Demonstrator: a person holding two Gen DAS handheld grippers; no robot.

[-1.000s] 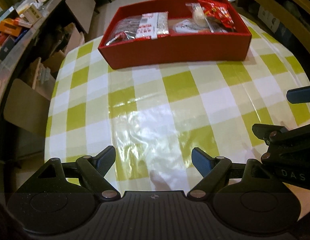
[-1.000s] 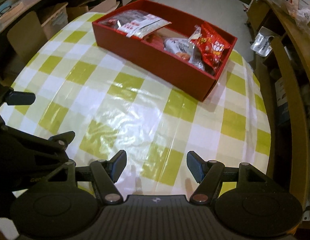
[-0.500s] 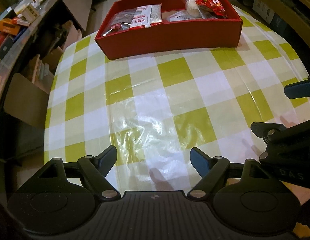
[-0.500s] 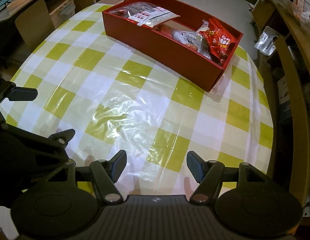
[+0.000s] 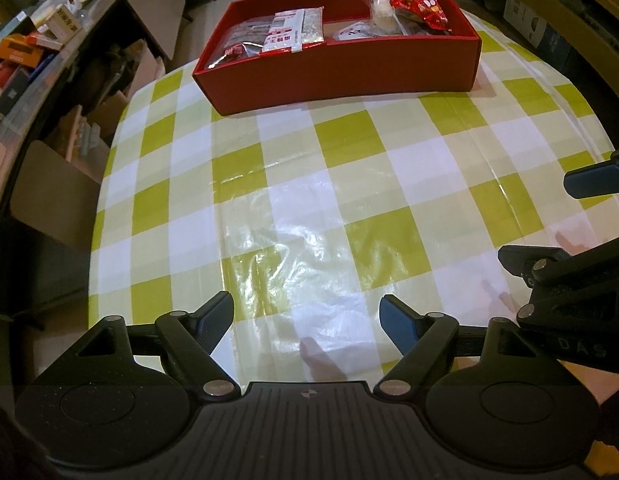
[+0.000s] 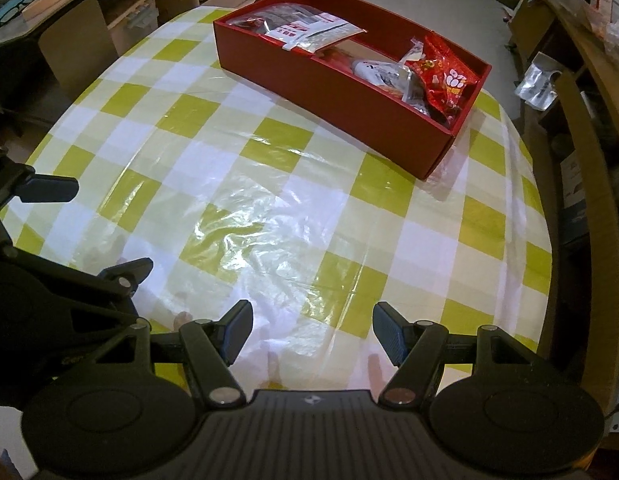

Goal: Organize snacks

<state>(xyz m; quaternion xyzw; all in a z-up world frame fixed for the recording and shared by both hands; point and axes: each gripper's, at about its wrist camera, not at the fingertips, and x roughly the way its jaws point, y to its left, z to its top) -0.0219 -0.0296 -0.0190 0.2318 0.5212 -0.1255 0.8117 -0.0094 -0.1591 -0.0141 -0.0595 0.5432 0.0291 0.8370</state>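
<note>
Left gripper [image 5: 305, 318] and right gripper [image 6: 312, 330]: jaws wide, empty, over checked tablecloth [image 5: 349, 184]. Red box [image 5: 341, 76] at 12 o'clock holds snack packets [image 5: 413, 0]. Sorting looks finished, probably; next move calls for nothing beyond a check.

I see my red box [image 5: 341, 70] at the worktop's far edge, clear packets [image 5: 283, 34] lying left inside, red bag [image 5: 415, 0] propped right.

Snack-filled red box [image 6: 341, 92] beyond open right tool [image 6: 311, 330]
</note>
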